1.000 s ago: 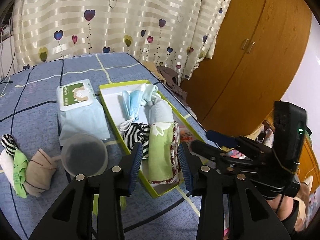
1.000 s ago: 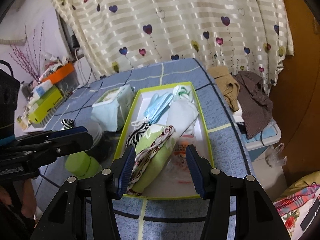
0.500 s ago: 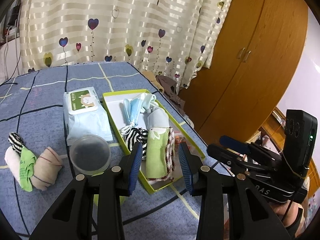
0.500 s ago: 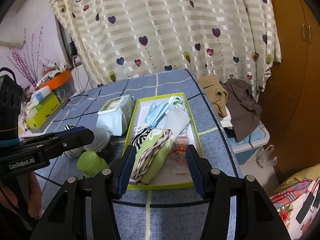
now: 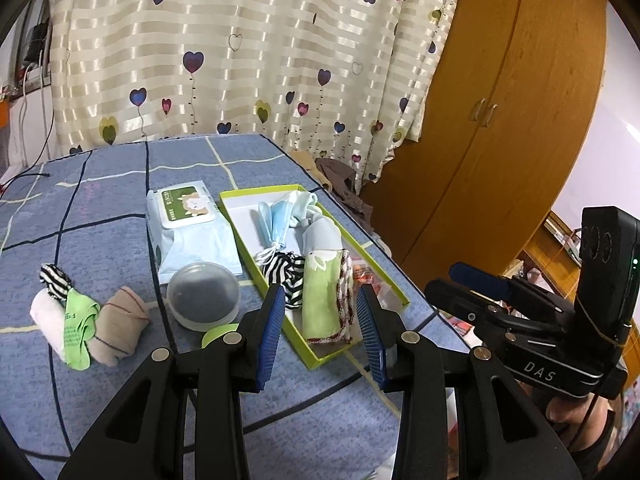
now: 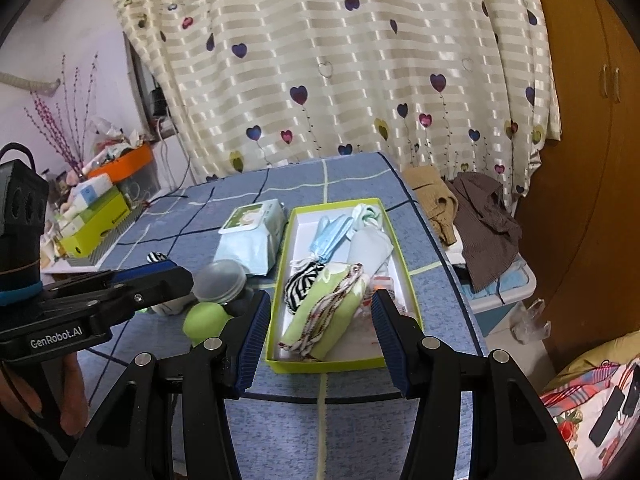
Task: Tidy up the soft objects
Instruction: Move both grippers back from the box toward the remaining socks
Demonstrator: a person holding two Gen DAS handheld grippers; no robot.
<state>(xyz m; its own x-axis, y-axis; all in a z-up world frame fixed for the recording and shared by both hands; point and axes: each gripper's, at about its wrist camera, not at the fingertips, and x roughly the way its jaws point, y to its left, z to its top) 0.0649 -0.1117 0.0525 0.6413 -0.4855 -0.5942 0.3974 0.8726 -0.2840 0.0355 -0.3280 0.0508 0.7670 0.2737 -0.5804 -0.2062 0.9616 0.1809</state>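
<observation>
A lime-green box (image 5: 328, 358) (image 6: 324, 366) lies on the blue checked table. It holds a folded green cloth with red-white trim (image 5: 320, 304) (image 6: 328, 312), a black-and-white striped sock (image 5: 280, 270), blue face masks (image 5: 274, 224) and a pale blue cloth (image 5: 322, 236). Left of the box lie rolled socks in white, green and beige (image 5: 80, 320). My left gripper (image 5: 320, 320) hangs open above the box's near end, holding nothing. My right gripper (image 6: 320, 308) is open too, set back from the box and above it, with nothing between its fingers.
A pack of wipes (image 5: 188, 232), a clear round tub (image 5: 204, 300) and a green cap (image 6: 204, 318) sit left of the box. Clothes (image 6: 476, 216) are piled on a bin past the table's right edge. A wardrobe (image 5: 500, 120) stands at the right, a curtain behind.
Both grippers have drawn back and risen from the box, so it looks smaller and farther away. Their jaws stand as wide as before. Nothing on the table has moved.
</observation>
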